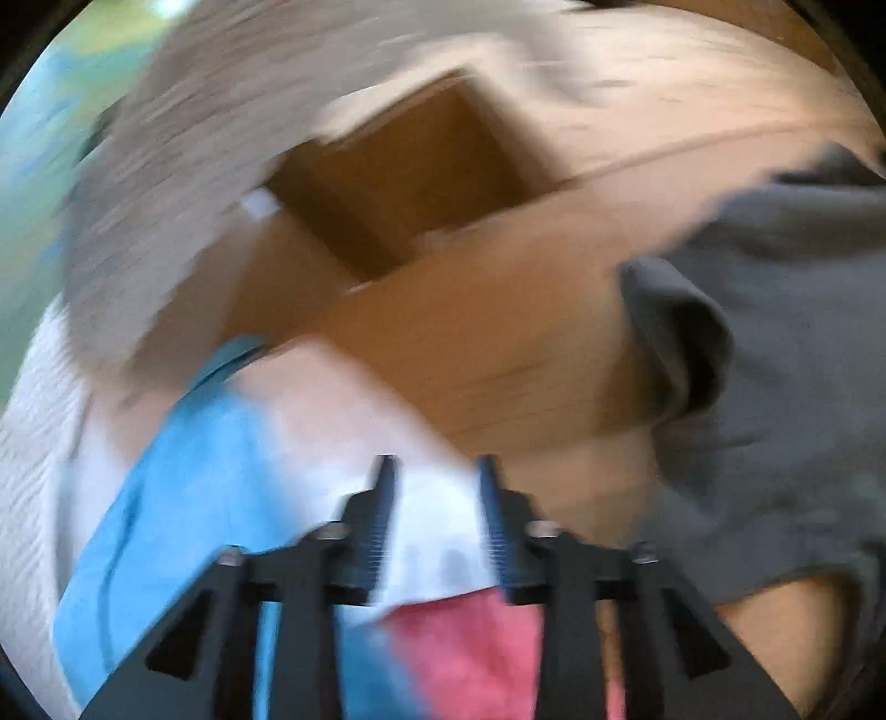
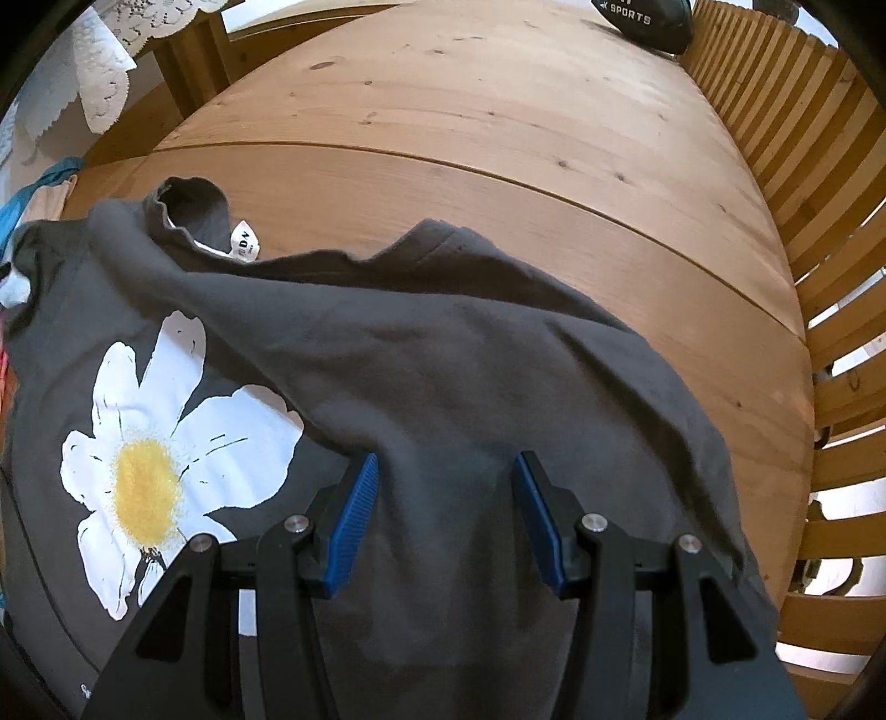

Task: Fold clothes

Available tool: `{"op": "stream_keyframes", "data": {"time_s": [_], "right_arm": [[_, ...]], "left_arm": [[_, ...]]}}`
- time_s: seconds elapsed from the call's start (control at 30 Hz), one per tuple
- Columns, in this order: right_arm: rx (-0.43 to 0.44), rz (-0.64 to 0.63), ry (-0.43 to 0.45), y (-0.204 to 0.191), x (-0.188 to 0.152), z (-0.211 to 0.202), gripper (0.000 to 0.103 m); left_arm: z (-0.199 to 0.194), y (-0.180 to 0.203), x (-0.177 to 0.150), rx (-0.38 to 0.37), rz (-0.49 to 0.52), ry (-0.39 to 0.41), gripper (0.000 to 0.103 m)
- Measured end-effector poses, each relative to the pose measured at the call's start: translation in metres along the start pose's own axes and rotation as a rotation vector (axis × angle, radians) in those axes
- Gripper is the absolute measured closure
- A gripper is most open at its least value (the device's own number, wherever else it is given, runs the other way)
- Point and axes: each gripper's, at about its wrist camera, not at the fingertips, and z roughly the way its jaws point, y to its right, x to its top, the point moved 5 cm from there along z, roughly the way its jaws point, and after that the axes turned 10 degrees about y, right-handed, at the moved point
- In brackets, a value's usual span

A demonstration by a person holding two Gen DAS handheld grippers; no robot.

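Note:
A dark grey T-shirt [image 2: 470, 360] with a white and yellow daisy print [image 2: 155, 443] lies on the wooden table [image 2: 470, 111]. One side is folded over part of the print, and the collar with its white label [image 2: 243, 243] points away from me. My right gripper [image 2: 447, 458] points steeply down over the folded part, open, its blue pads apart with grey cloth between and under them. The left wrist view is blurred. My left gripper [image 1: 437, 462] is open above a white cloth [image 1: 432, 526] and a pink cloth [image 1: 470, 653], with the grey T-shirt [image 1: 775, 360] at the right.
A blue garment [image 1: 183, 498] lies left of the left gripper on the table [image 1: 498, 343]. A slatted wooden rail [image 2: 819, 221] runs along the table's right side. A black item printed SPORTS [image 2: 648, 22] sits at the far end. White lace cloth [image 2: 105, 72] hangs at the far left.

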Motion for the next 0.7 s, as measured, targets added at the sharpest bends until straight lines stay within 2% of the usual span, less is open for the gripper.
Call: {"op": "stream_keyframes", "data": {"time_s": [0.1,0.13,0.27,0.33,0.43,0.5,0.6,0.7], "right_arm": [[0.018,0.007,0.048,0.004,0.012,-0.012,0.053],[0.017,0.015,0.073,0.008,0.019,-0.017,0.053],[0.01,0.018,0.123,0.02,0.047,-0.018,0.053],[-0.003,-0.015,0.129,0.022,0.058,-0.012,0.049],[0.007,-0.042,0.111,0.029,0.067,-0.001,0.046],[0.011,-0.063,0.096,0.033,0.068,0.007,0.046],[0.005,-0.098,0.089,0.035,0.061,0.011,0.046],[0.031,-0.142,0.107,0.029,0.06,0.012,0.046]], "left_arm": [[-0.019,-0.021,0.004,0.07,0.024,0.041,0.058],[-0.026,-0.018,0.015,0.058,0.041,0.075,0.053],[-0.045,0.029,0.079,-0.205,0.065,0.212,0.037],[-0.047,0.08,0.113,-0.394,0.138,0.266,0.034],[-0.032,0.154,0.144,-0.459,0.29,0.274,0.035],[-0.033,0.188,0.152,-0.528,0.332,0.257,0.035],[-0.021,0.211,0.167,-0.575,0.343,0.231,0.035],[-0.016,0.219,0.172,-0.569,0.35,0.22,0.035]]}}
